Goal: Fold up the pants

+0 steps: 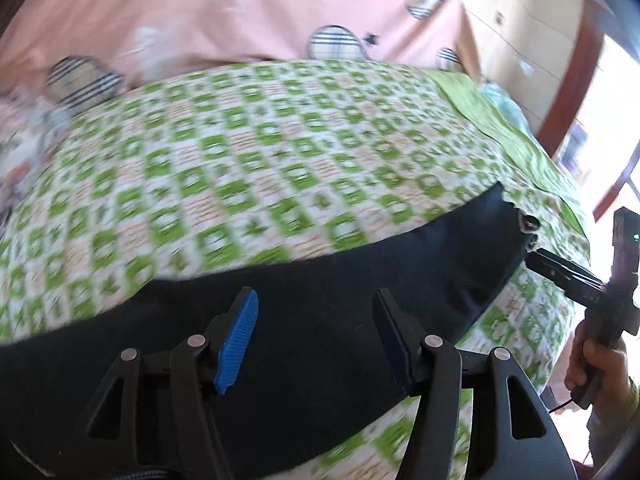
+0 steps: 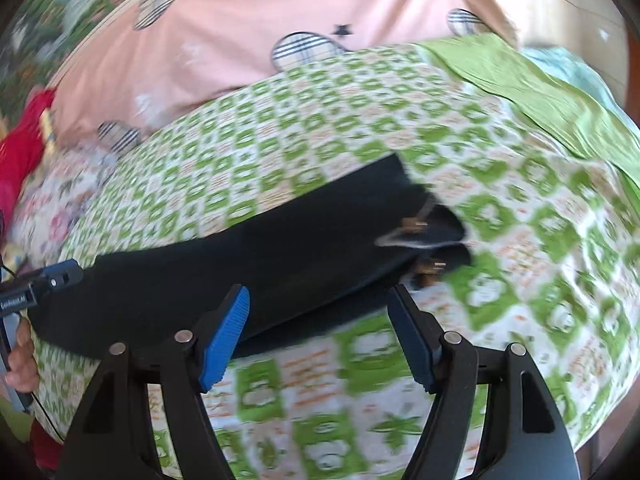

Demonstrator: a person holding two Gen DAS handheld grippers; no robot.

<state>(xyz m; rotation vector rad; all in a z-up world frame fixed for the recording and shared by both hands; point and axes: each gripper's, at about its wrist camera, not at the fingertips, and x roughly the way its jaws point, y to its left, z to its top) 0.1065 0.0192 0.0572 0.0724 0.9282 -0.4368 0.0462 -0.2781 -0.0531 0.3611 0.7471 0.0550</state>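
both claws, left claw [image 1: 316, 308] and right claw [image 2: 320, 306], gape empty over dark pants [image 1: 312, 264].

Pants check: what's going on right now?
Left gripper open, right gripper open, both empty. Dark pants flat on green-checked bedspread. Nothing in the way.

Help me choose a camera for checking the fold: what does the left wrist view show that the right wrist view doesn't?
Only the left wrist view shows a bright window with a reddish-brown frame and the right gripper at the pants' waist end. Only the right wrist view shows a red cloth at the bed's far left and the left gripper at the other end of the pants. Both show the dark pants lying along the green checked bedcover, the pink sheet behind, and each camera's own open jaws holding nothing.
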